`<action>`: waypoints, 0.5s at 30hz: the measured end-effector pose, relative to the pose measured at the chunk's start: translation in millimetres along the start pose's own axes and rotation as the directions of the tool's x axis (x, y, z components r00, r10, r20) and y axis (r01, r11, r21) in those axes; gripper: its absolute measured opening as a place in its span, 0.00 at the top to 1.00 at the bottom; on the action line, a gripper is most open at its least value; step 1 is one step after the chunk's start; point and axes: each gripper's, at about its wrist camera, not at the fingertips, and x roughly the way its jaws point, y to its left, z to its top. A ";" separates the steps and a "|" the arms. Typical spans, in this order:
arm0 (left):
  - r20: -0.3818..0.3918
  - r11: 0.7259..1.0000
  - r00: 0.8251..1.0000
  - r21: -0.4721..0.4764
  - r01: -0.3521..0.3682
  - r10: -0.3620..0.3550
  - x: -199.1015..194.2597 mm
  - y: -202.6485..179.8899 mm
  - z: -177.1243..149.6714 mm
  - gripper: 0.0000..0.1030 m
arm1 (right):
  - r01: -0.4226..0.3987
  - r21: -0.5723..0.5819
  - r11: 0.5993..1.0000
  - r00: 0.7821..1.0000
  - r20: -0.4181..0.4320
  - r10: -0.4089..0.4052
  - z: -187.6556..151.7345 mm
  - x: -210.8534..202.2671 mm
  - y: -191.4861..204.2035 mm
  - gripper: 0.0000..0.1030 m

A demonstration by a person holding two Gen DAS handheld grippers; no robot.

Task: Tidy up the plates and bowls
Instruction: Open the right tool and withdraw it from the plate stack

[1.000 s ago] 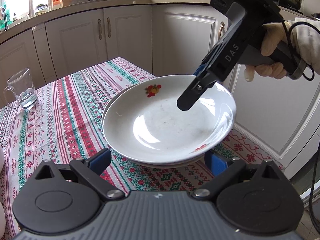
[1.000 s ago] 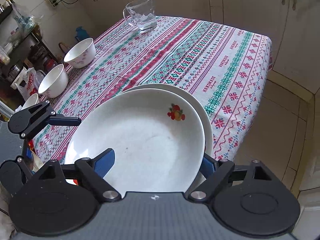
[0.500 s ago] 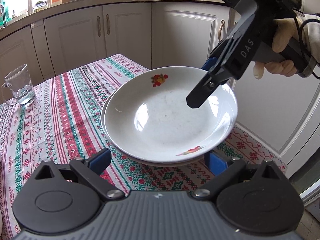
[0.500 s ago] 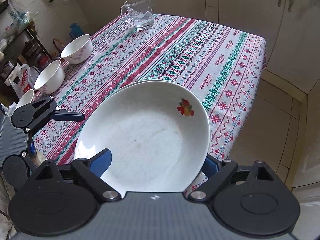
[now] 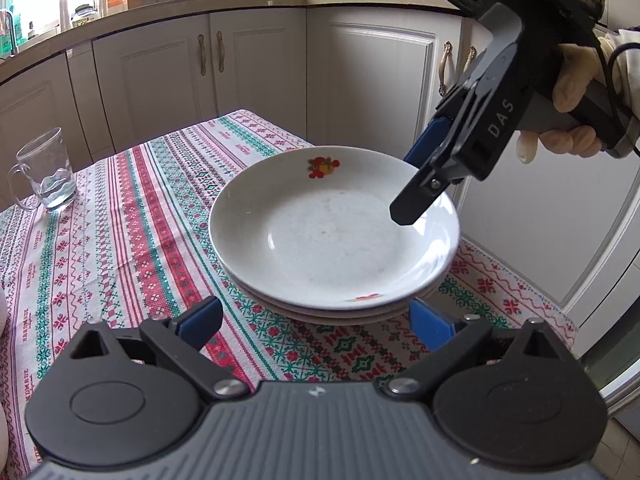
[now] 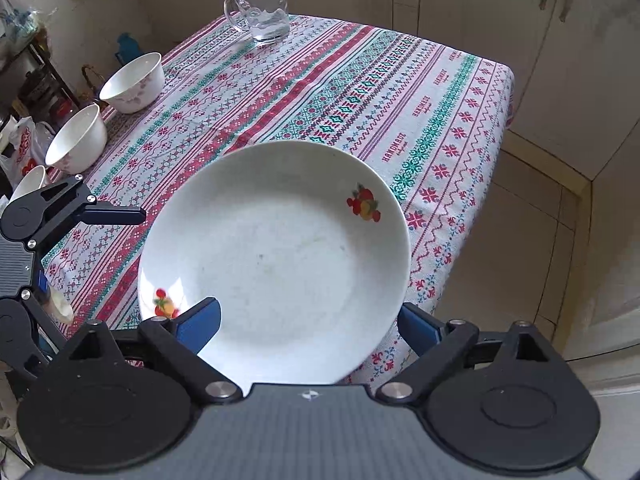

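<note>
White glazed ceramic plate (image 5: 332,228), shallow and round with red fruit decals on the rim, sits nested on a second white plate (image 5: 340,312) near the corner of the woven red-and-green patterned tablecloth (image 5: 120,216). Right gripper (image 6: 308,320): jaws spread wide either side of the top plate's rim, gripping nothing. Left gripper (image 5: 316,316): jaws likewise spread apart, unloaded, just beside the stack. Two white ceramic bowls (image 6: 104,112) and a clear glass mug (image 6: 262,10) stand well apart from it.
</note>
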 end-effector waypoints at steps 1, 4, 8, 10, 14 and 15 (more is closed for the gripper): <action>0.002 1.000 1.000 0.004 0.000 0.000 -0.9 -0.3 0.1 0.04 | 0.005 -0.003 1.000 1.000 0.001 -0.005 -0.3 0.2 1.0 0.04; 0.018 1.000 1.000 0.017 -0.007 0.006 -5.2 -1.2 0.1 0.04 | 0.013 -0.008 1.000 1.000 0.007 -0.013 -1.5 -1.3 3.8 0.04; 0.030 1.000 0.999 0.026 -0.014 0.013 -10.2 -0.1 -2.0 0.03 | 0.021 -0.026 0.999 0.998 0.065 -0.019 -3.9 -13.4 13.4 0.02; 0.042 0.999 0.999 0.027 -0.018 0.017 -14.4 0.8 -3.2 0.02 | 0.039 -0.035 0.999 0.994 0.106 -0.035 -5.3 -19.8 21.5 0.00; 0.074 0.999 0.997 0.021 -0.038 0.036 -26.7 4.2 -5.0 0.02 | 0.082 -0.060 0.995 0.980 0.187 -0.069 -9.4 -27.7 46.5 0.00; 0.084 0.999 0.996 0.022 -0.041 0.039 -30.5 5.5 -5.7 0.02 | 0.093 -0.064 0.994 0.975 0.208 -0.078 -10.9 -28.6 53.9 0.00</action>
